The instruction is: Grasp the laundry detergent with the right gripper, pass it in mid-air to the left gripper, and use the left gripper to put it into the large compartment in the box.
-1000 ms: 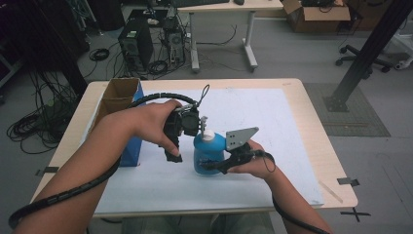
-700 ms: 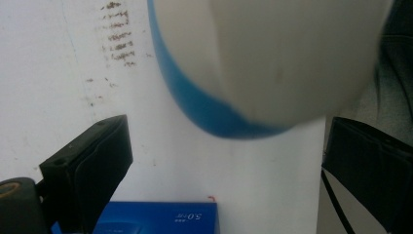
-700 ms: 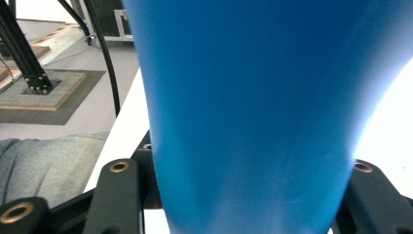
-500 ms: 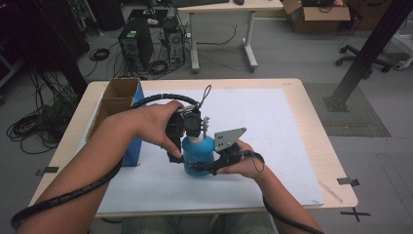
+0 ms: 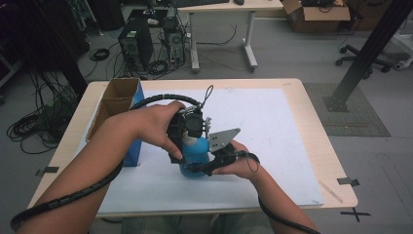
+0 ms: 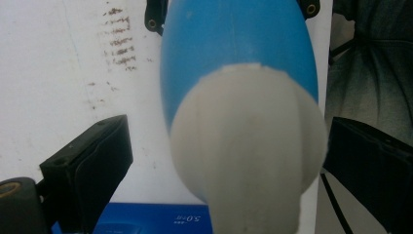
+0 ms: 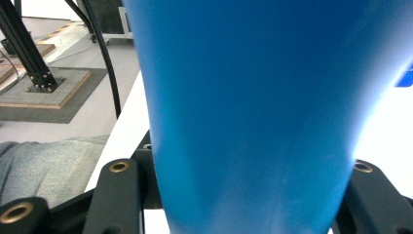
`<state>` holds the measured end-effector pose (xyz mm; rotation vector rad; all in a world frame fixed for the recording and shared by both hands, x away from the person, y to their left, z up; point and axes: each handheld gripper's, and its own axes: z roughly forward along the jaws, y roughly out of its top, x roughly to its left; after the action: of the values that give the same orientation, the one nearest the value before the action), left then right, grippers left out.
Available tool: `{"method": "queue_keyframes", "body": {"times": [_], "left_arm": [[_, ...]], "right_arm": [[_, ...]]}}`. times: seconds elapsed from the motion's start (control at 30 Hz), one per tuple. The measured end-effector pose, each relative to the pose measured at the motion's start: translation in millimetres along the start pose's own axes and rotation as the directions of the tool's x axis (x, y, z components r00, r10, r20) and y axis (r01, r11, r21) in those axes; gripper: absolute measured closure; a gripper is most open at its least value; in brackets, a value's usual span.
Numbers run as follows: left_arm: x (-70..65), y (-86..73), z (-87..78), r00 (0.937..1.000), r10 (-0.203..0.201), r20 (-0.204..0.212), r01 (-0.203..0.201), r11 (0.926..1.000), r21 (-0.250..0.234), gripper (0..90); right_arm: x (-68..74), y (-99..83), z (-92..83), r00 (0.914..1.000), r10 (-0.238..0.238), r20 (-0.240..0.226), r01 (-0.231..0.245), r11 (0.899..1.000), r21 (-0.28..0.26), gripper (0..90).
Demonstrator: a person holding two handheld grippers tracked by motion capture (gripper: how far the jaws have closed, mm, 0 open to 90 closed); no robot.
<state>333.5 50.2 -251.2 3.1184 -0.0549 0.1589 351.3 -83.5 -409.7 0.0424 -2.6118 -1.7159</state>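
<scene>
— Near the front middle of the white table sheet (image 5: 272, 126), what do we have?
— We see a blue bottle (image 5: 195, 157) with a white ribbed cap (image 6: 248, 156), standing upright between our two hands.
— How does our right gripper (image 5: 207, 165) hold it?
— Its jaws are closed against the bottle's lower body, one on either side, as the right gripper view shows.
— And our left gripper (image 5: 187, 134)?
— It comes down over the top. In the left gripper view its jaws stand apart on either side of the cap, with a gap on the left side; they grip nothing.
— Anything else?
— We see an open cardboard box (image 5: 114, 102) with a blue side at the table's left edge, well apart from the bottle.
</scene>
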Motion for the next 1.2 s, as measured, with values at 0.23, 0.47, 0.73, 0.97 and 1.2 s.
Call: {"method": "queue_keyframes", "body": {"times": [0.23, 0.47, 0.73, 0.97, 1.2], "left_arm": [[-1.9, 2.5, 1.3, 1.0, 0.001, -0.004, -0.001, 1.0, 0.001, 4.3], [-2.5, 3.9, 2.2, 1.0, 0.003, -0.002, -0.003, 1.0, -0.002, 4.2], [-3.4, 3.8, 6.3, 1.0, -0.007, 0.001, 0.007, 0.9999, 0.008, 4.4], [-3.6, 4.0, 7.9, 0.9999, -0.008, -0.01, 0.008, 0.9999, 0.011, 4.8], [-3.5, 4.8, 8.1, 0.9998, -0.004, -0.022, 0.005, 0.9999, 0.011, 6.8]], "right_arm": [[-0.9, 4.3, 5.0, 1.0, -0.007, -0.004, 0.007, 1.0, -0.002, 44.3], [0.3, 8.7, 10.1, 0.9999, -0.009, -0.013, 0.009, 1.0, 0.001, 44.3], [0.3, 10.2, 12.1, 0.9998, -0.016, -0.015, 0.016, 1.0, 0.005, 44.3], [0.1, 11.7, 12.3, 0.9998, -0.02, -0.01, 0.02, 1.0, 0.009, 44.2], [1.0, 13.5, 11.9, 0.9998, -0.013, -0.014, 0.014, 1.0, 0.01, 44.2]]}}
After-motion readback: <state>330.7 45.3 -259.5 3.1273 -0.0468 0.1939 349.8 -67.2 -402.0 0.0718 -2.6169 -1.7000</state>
